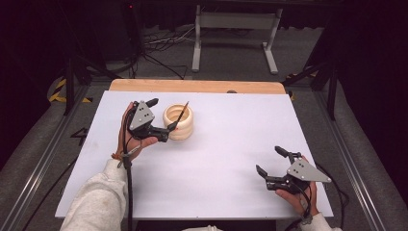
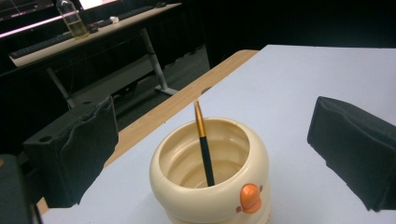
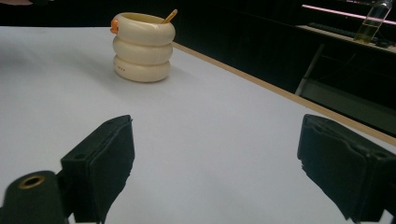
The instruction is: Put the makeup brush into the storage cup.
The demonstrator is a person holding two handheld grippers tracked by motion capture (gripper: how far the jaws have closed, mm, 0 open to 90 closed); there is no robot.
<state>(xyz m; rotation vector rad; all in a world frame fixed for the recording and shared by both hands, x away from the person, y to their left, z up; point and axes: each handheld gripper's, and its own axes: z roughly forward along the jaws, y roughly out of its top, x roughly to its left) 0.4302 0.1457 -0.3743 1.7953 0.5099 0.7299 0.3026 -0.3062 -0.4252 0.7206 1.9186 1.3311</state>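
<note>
1. A white table (image 1: 216, 159) is seen from the high view, with a strip of bare wood (image 1: 197, 86) along its far edge.
2. A cream ribbed cup (image 1: 178, 122), built of 3 stacked rings, is stood upright on the far left part of the table.
3. A slim brush (image 1: 182, 114) with a black shaft and a golden tip is stood inside the cup, leaned against the rim with its tip raised above it.
4. In the left gripper view, an orange knob (image 2: 250, 198) is seen on the near side of the cup's top ring.
5. The left gripper (image 1: 162, 117) is held by the person's left hand (image 1: 129, 139) just beside the cup, on its left.
6. Its jaws are spread wide with nothing between the pads; in the left gripper view the cup is framed between them without being touched.
7. The right gripper (image 1: 272, 160) is held by the right hand (image 1: 298, 196) near the front right part of the table, well apart from the cup.
8. Its jaws are likewise spread wide and nothing is held; bare table is seen between them in the right gripper view.
9. A light grey sleeve (image 1: 96, 202) is seen on the left forearm.
10. A bottle (image 3: 372, 18) is stood on a desk in the dark background of the right gripper view.
</note>
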